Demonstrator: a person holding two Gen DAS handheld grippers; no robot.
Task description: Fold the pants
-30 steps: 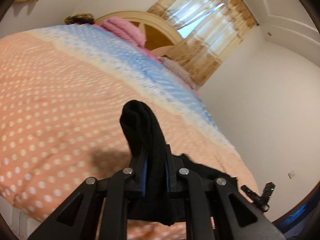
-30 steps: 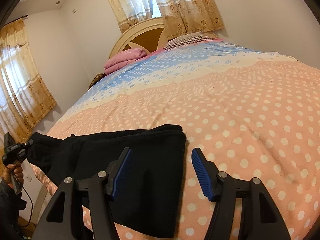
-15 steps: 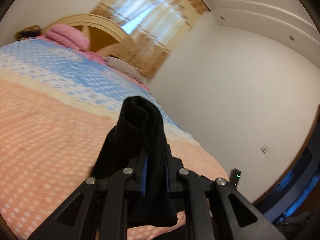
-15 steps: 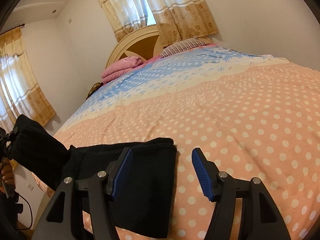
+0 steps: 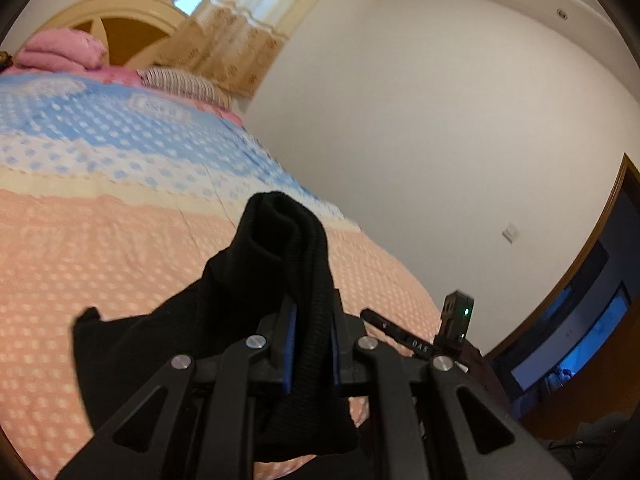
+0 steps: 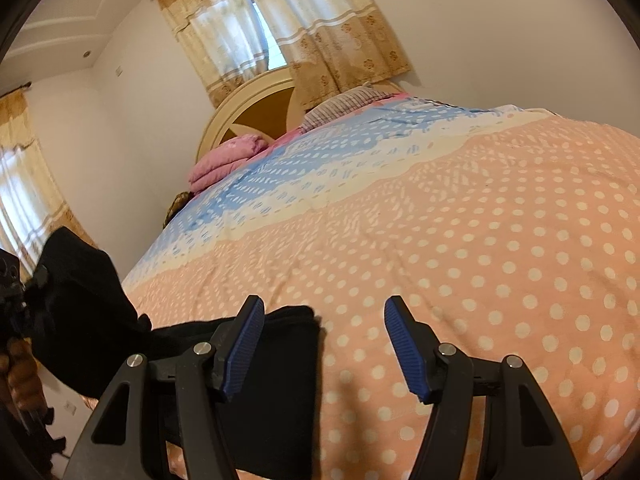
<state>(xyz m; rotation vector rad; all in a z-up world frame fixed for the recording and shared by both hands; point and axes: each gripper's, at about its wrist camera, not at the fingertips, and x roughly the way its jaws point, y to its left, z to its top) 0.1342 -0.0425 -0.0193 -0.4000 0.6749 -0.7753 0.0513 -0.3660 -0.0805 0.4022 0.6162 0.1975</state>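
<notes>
Spread across the bed, a polka-dot quilt (image 6: pixel 480 248) in peach and blue ran up to an arched headboard (image 6: pixel 256 108) under curtained windows. Black pants (image 5: pixel 288 264) lay partly on the quilt's near edge, one end lifted and pinched tight in the left tool (image 5: pixel 312 344). Beside the resting fabric, the right tool (image 6: pixel 324 344) hung spread wide, gripping nothing.

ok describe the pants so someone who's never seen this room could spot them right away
Start at the big bed with the peach, white-dotted cover. At its near edge lie the black pants, the only dark thing on it. One end is lifted off the cover, pinched in the left tongs, while the right tongs hang open over the flat part.
</notes>
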